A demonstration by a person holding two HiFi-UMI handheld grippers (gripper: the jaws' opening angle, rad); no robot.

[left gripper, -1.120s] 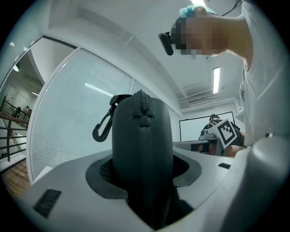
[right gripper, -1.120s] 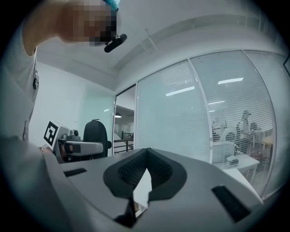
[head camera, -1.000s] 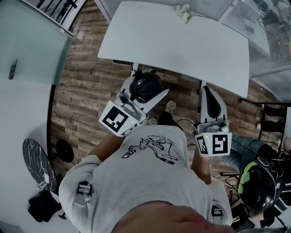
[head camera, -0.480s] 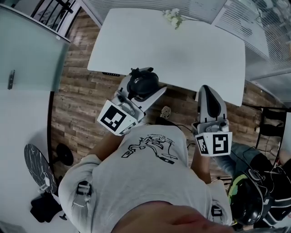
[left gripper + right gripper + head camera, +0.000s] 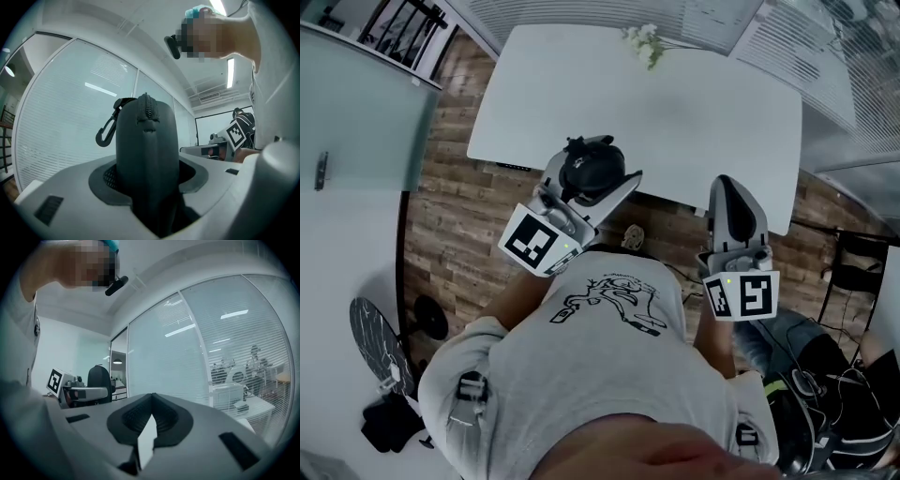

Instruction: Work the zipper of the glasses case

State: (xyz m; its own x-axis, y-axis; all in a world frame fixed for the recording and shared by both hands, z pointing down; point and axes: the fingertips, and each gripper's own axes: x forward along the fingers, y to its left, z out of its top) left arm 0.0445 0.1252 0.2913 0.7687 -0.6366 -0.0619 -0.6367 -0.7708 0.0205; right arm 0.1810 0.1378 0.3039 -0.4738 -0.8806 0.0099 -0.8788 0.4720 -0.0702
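Note:
My left gripper is shut on a black glasses case, held level at chest height above the near edge of a white table. In the left gripper view the case stands upright between the jaws. Its zipper runs over the top and a black clip hangs at the upper left. My right gripper is level with the table's near edge, to the right of the case and apart from it. Its jaws are shut with nothing between them.
A small bunch of white flowers lies at the table's far edge. Wooden floor lies below, with a glass wall at the left, a round black stand at the lower left, and cables and bags at the lower right.
Both grippers have moved forward with the person toward the white table. The case was over the floor short of the table and is now above the table's near edge.

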